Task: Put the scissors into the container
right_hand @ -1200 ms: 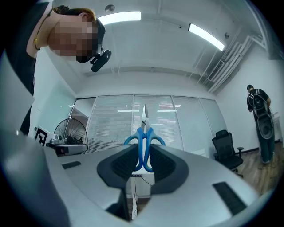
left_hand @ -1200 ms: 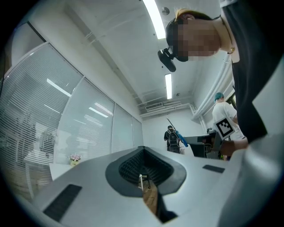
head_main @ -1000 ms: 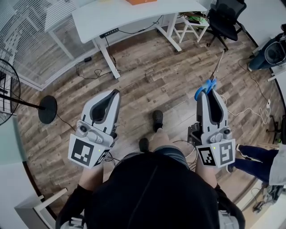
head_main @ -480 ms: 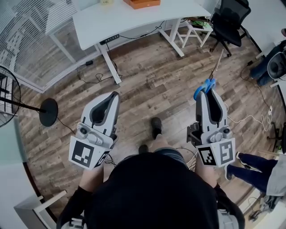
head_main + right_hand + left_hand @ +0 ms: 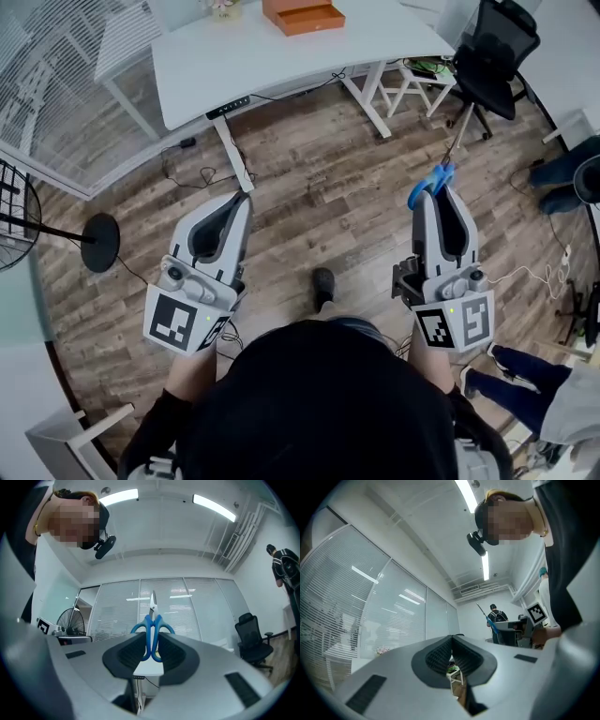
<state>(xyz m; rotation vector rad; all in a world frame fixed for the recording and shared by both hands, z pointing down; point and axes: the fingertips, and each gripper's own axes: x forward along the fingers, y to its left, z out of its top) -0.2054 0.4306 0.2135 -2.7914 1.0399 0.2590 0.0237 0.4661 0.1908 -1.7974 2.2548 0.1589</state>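
The blue-handled scissors stick out of my right gripper, blades pointing ahead toward the desk. In the right gripper view the jaws are shut on the scissors by the handles, blades upright. My left gripper is held level on the left, shut with nothing in it; in the left gripper view its pads meet at the tip. An orange open container lies on the white desk ahead, well beyond both grippers. I stand on a wooden floor.
A black office chair and a white stool stand right of the desk. A floor fan with a round base is at the left. Cables trail on the floor. Another person's legs are at the lower right.
The desk and orange container have come nearer and further into view. Both grippers keep their pose, the scissors still in the right one.
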